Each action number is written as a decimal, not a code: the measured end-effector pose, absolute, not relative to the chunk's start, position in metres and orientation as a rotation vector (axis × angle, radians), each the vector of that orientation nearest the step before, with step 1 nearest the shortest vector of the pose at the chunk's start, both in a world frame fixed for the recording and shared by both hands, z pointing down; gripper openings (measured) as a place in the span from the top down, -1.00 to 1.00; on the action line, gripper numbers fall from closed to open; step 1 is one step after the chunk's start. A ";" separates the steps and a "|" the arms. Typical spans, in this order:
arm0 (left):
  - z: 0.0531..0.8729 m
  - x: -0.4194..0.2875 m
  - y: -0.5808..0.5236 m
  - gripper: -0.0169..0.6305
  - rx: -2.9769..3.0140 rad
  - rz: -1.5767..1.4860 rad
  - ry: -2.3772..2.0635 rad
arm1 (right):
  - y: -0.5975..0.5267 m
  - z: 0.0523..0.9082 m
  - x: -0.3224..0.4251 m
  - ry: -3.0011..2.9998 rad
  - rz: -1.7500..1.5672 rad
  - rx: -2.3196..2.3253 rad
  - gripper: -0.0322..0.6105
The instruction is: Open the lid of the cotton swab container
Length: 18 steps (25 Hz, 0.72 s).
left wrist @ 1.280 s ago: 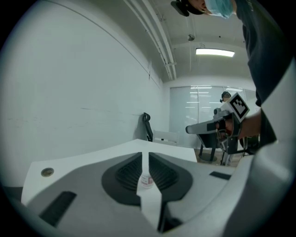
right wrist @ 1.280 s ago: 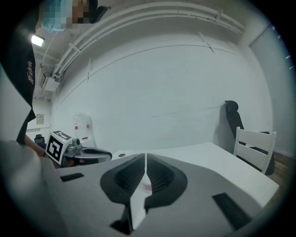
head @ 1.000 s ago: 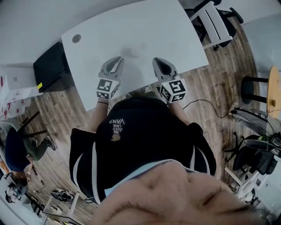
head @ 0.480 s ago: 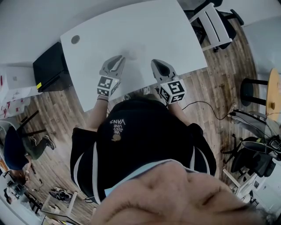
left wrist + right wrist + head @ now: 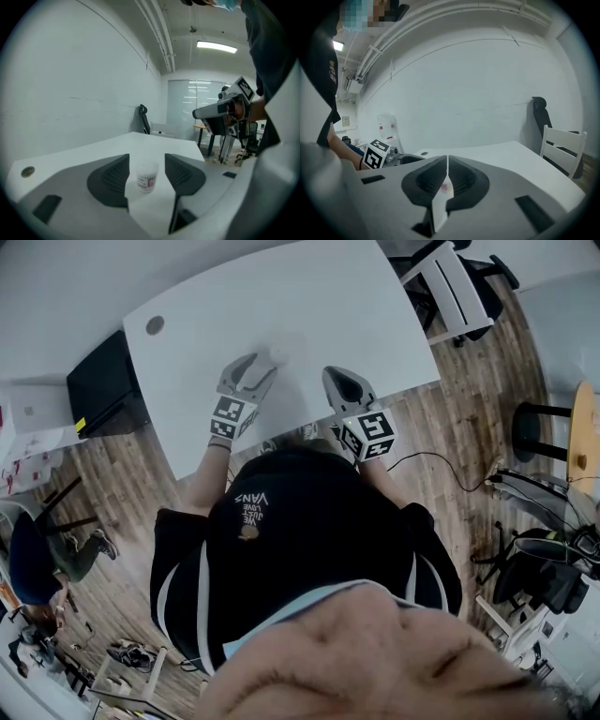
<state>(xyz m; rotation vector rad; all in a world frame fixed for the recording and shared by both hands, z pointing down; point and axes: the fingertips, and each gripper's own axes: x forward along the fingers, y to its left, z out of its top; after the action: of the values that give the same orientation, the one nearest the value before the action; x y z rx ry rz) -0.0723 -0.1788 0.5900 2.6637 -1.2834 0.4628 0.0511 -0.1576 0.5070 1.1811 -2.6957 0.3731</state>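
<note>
The cotton swab container (image 5: pixel 146 176), a small clear cup with a pale lid and a red-printed label, stands upright on the white table (image 5: pixel 309 306). My left gripper (image 5: pixel 146 160) points at it with its jaws opening; the cup shows in the gap just beyond the dark pads (image 5: pixel 111 177), untouched. From the head view the left gripper (image 5: pixel 262 363) reaches close to the container (image 5: pixel 280 353). My right gripper (image 5: pixel 336 374) hovers to the right, apart from the cup. Its jaws are shut with nothing held (image 5: pixel 447 160), and the container (image 5: pixel 445 187) peeks through the slit.
A round cable hole (image 5: pixel 155 324) sits at the table's far left corner. A black cabinet (image 5: pixel 108 381) stands left of the table and a white chair (image 5: pixel 459 287) at its right end. The table's near edge (image 5: pixel 300 423) is right by my body.
My left gripper has moved forward and to the right toward the container, and its jaws have gone from shut to open. The right gripper has stayed in place, shut.
</note>
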 end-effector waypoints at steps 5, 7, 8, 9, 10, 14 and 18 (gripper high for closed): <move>0.607 -0.065 -0.186 0.18 2.633 0.508 -1.251 | -0.162 0.509 0.058 -2.689 0.377 1.188 0.86; 0.614 -0.061 -0.188 0.15 2.626 0.529 -1.235 | -0.162 0.510 0.060 -2.686 0.380 1.190 0.86; 0.617 -0.060 -0.188 0.13 2.622 0.538 -1.226 | -0.162 0.510 0.061 -2.684 0.383 1.192 0.86; 0.621 -0.060 -0.189 0.12 2.616 0.547 -1.219 | -0.163 0.511 0.062 -2.682 0.386 1.193 0.86; 0.625 -0.059 -0.189 0.11 2.611 0.556 -1.213 | -0.163 0.512 0.062 -2.681 0.389 1.193 0.86; 0.637 -0.055 -0.192 0.10 2.599 0.604 -1.194 | -0.165 0.514 0.065 -2.674 0.399 1.194 0.86; 0.650 -0.049 -0.196 0.09 2.578 0.628 -1.180 | -0.167 0.518 0.069 -2.663 0.416 1.198 0.86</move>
<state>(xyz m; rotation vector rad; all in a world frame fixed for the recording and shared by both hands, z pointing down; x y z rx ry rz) -0.0489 -0.1963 0.6497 2.5781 -1.1798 0.6285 0.0692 -0.1670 0.5184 1.1984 -2.6631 0.4156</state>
